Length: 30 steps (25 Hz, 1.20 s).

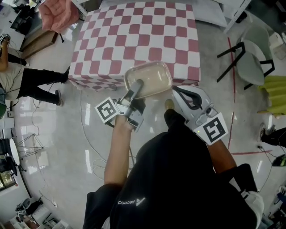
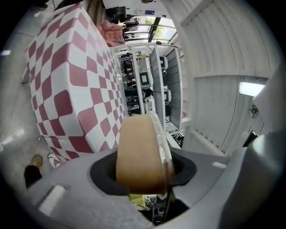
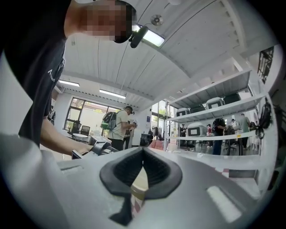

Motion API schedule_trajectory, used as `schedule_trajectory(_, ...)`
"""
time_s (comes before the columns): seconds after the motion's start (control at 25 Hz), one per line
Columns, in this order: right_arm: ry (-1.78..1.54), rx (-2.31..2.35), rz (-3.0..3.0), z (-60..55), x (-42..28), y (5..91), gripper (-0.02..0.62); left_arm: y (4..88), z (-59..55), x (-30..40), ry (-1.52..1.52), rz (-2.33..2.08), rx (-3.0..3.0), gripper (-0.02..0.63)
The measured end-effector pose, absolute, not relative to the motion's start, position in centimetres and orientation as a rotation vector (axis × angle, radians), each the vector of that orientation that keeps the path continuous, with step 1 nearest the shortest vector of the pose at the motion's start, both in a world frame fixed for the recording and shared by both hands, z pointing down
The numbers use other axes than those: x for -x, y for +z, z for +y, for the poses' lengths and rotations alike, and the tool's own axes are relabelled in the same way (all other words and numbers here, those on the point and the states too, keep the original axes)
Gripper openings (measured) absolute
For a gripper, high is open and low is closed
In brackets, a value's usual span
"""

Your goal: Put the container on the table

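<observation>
A translucent beige container [image 1: 149, 77] with a clear lid hangs over the near edge of the red-and-white checkered table [image 1: 134, 31]. My left gripper [image 1: 136, 86] is shut on its near-left rim. In the left gripper view the container [image 2: 139, 152] stands edge-on between the jaws of the left gripper [image 2: 147, 190], with the table's cloth [image 2: 71, 85] close behind it. My right gripper [image 1: 175, 91] is just right of the container, apart from it, holding nothing. In the right gripper view the right gripper [image 3: 143, 166] has its pads meeting.
A person [image 1: 18, 78] stands on the floor left of the table. A pink cloth [image 1: 58, 13] lies at the table's far-left corner. Chairs [image 1: 250, 58] and a red floor line [image 1: 232, 89] are on the right. Cables [image 1: 89, 143] trail across the floor.
</observation>
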State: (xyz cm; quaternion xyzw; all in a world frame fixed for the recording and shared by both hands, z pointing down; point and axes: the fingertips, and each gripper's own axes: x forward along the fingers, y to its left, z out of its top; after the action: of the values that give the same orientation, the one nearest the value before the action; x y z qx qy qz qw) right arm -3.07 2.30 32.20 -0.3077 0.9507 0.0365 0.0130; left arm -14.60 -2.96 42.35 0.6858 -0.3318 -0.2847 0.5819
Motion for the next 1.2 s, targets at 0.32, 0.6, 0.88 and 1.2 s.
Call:
schedule_trajectory(0.32, 0.086, 0.919, 2.978, -11.5, 1.7, 32.6, 0.003, 44.3, -16.9, 13.0, -0.594, -0.802, -1.607, 0.199)
schedule_trajectory(0.6, 0.069, 0.893, 2.99, -18.9, 0.6, 32.8, 0.003, 46.7, -25.2, 11.3, -0.499, -0.827, -1.607, 0.199)
schedule_trajectory(0.88, 0.016, 0.942, 2.986, -22.0, -0.3, 33.9, 0.003, 50.0, -29.1, 11.0, -0.342, -0.879, -1.604, 0.199)
schedule_trajectory(1.2, -0.036, 1.055, 2.95, -23.8, -0.4, 34.7, 0.003, 51.5, -31.5, 10.3, -0.193, -0.868, -1.638, 0.204)
